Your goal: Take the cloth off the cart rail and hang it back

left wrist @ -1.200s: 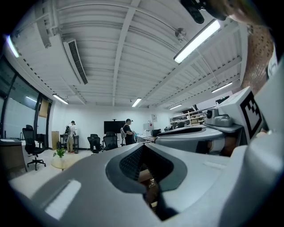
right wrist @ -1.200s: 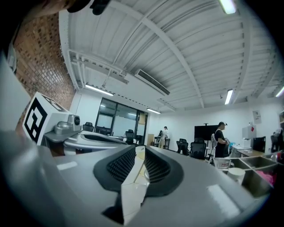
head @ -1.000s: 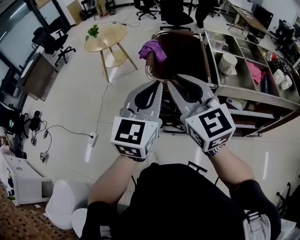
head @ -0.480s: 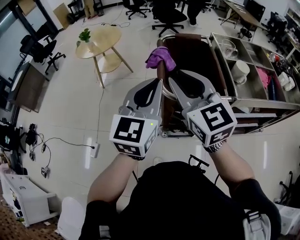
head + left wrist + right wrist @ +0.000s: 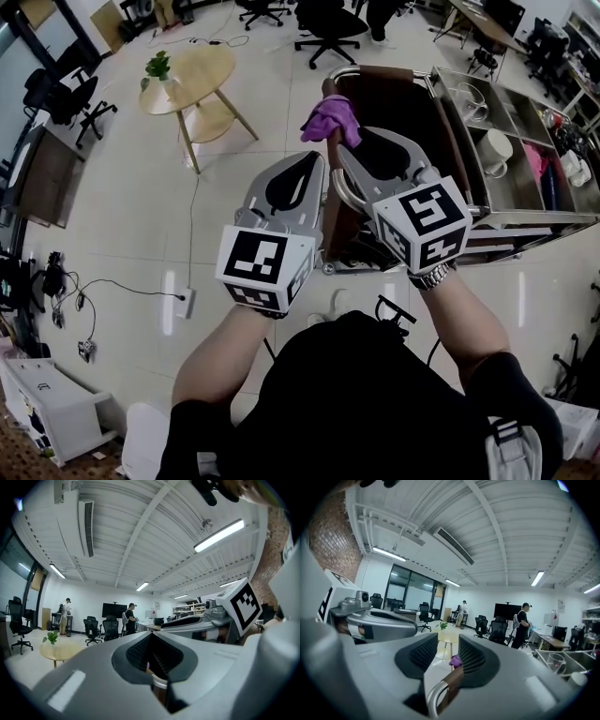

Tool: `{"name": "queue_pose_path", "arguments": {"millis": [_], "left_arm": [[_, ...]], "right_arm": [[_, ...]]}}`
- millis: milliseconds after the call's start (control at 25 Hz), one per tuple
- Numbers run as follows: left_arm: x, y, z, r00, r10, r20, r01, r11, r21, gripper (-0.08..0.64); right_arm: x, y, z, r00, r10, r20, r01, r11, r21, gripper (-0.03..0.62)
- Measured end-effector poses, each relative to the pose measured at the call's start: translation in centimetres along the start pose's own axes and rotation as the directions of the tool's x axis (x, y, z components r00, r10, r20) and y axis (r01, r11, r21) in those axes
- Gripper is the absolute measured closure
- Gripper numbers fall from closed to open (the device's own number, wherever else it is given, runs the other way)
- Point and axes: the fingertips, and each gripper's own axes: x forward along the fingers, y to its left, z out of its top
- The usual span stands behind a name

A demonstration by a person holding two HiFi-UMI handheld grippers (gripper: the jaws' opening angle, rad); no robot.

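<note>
Left gripper [image 5: 317, 165] is closed tight with nothing in it, and the right gripper [image 5: 364, 142] sits just beside it. Its jaws have just been opening and now stand wide, pads pressing on nothing. Through that gap I see the brown-wrapped cart rail [image 5: 375, 73] running ahead, and one cloth [image 5: 331, 120]: purple, bunched into a soft crumpled lump, draped over the rail's corner just ahead of both gripper tips and not touching either. So that's one cloth, one rail, one steel cart [image 5: 525, 220] off the right gripper's outer side. Further ahead to the left gripper's side there's one round wooden table [image 5: 187, 73] carrying one small plant [image 5: 157, 64].
</note>
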Motion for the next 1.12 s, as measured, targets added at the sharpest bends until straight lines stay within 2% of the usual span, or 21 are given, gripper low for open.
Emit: {"name": "queue_pose_path", "arguments": {"millis": [480, 760, 1120], "left_arm": [[6.2, 5.7, -3.2, 0.998, 0.048, -0.044, -0.05, 0.998, -0.042, 0.557], [9.6, 8.5, -6.4, 0.994, 0.066, -0.087, -0.072, 0.995, -0.067, 0.557], [11.3, 10.6, -7.4, 0.991, 0.077, -0.11, -0.087, 0.992, -0.089, 0.557]], "right_arm": [[8.3, -4.9, -5.4, 0.985, 0.062, -0.161, -0.057, 0.998, 0.033, 0.44], [12.5, -6.8, -10.6, 0.947, 0.122, -0.298, -0.102, 0.991, 0.08, 0.437], [14.8, -7.7, -13.7, 0.898, 0.157, -0.411, -0.117, 0.986, 0.122, 0.437]]}}
